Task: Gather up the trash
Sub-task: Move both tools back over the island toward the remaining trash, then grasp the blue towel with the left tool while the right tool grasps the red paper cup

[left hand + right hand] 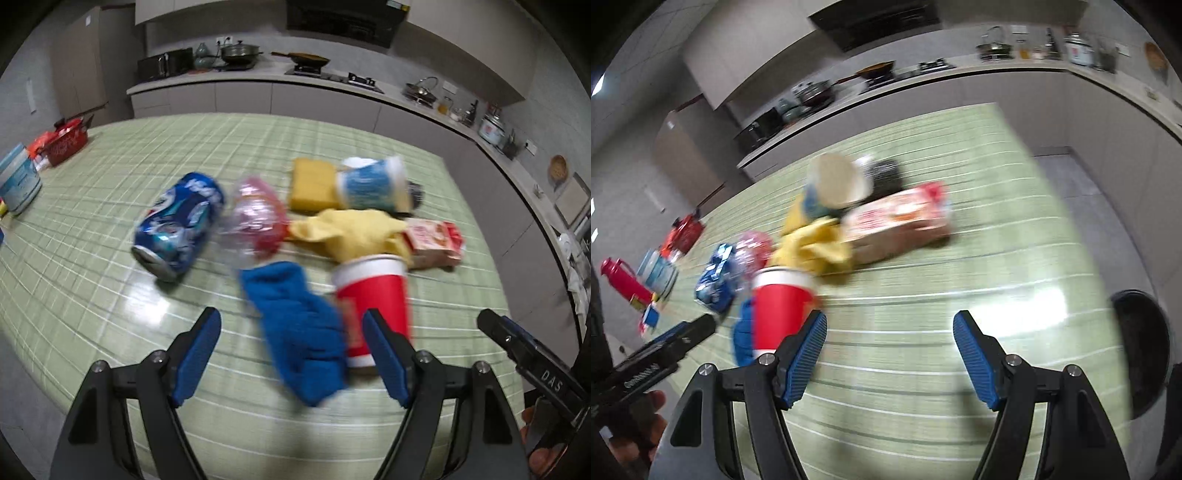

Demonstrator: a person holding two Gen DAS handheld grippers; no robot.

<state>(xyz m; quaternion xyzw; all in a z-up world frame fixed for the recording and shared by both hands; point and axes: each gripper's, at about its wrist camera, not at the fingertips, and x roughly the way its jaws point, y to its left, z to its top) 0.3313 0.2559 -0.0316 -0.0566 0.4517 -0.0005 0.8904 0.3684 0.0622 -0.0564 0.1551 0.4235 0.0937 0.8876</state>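
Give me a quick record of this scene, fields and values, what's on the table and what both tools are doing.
surface: table with green checked cloth
trash pile: blue can on its side, red cup upright, blue cloth, yellow cloth, pink carton, blue-white cup on its side
left tool: open, empty, above the blue cloth
right tool: open, empty, right of the red cup
image: motion-blurred

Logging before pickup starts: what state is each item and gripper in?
left gripper: open, empty
right gripper: open, empty
red cup: upright, open top
blue can: dented, on its side
blue-and-white cup: tipped over
carton: lying flat
blue cloth: crumpled
yellow cloth: crumpled
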